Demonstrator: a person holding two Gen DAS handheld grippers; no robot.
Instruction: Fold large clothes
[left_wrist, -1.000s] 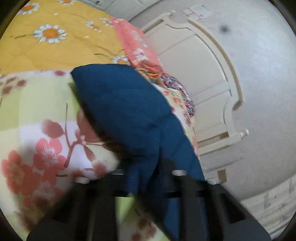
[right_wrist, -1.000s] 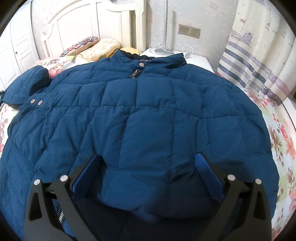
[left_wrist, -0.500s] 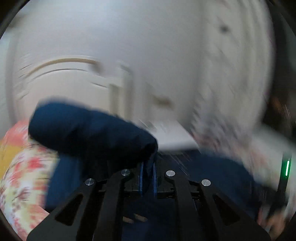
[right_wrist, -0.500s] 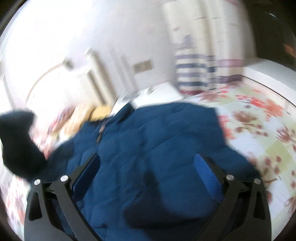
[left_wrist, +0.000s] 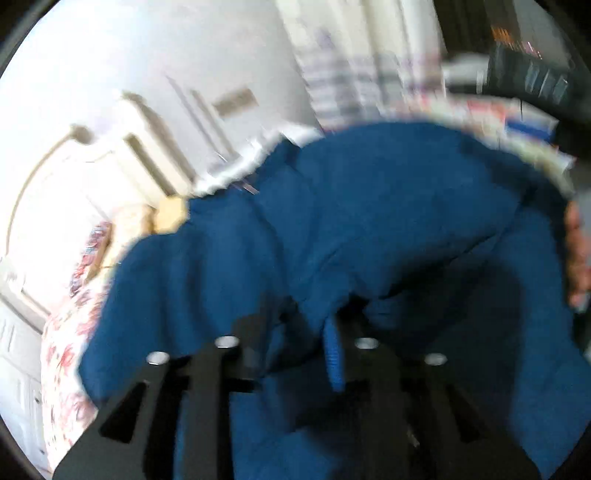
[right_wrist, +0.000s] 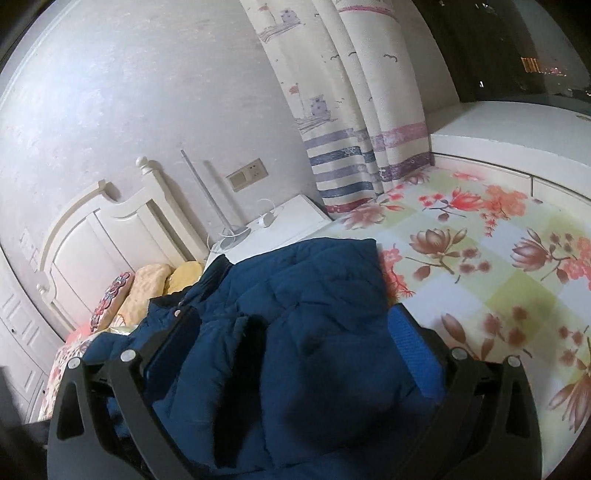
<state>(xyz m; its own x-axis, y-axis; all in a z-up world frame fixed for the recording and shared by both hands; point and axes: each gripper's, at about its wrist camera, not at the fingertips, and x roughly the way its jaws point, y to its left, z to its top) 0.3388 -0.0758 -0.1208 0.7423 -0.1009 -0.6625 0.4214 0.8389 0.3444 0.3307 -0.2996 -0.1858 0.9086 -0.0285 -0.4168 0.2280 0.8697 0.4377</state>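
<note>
A dark blue quilted jacket (right_wrist: 314, 295) lies on the floral bed sheet (right_wrist: 480, 277), its left side folded over its body. In the blurred left wrist view the jacket (left_wrist: 369, 206) fills the middle. My left gripper (left_wrist: 295, 343) is low over it, its jaws opening, and a fold of the sleeve still lies between the parted fingers without being pinched. My right gripper (right_wrist: 291, 343) hovers wide open above the near part of the jacket, gripping nothing. A hand (left_wrist: 576, 258) shows at the right edge of the left wrist view.
A white headboard (right_wrist: 92, 240) with pillows (right_wrist: 147, 288) stands at the left. A white nightstand (right_wrist: 288, 225) carries a lamp and cable. A striped curtain (right_wrist: 351, 129) hangs behind it, and a white ledge (right_wrist: 517, 129) runs along the bed's far side.
My left gripper carried the sleeve from the left of the bed across onto the jacket body, then its jaws parted. My right gripper pulled back, rolled and stayed open.
</note>
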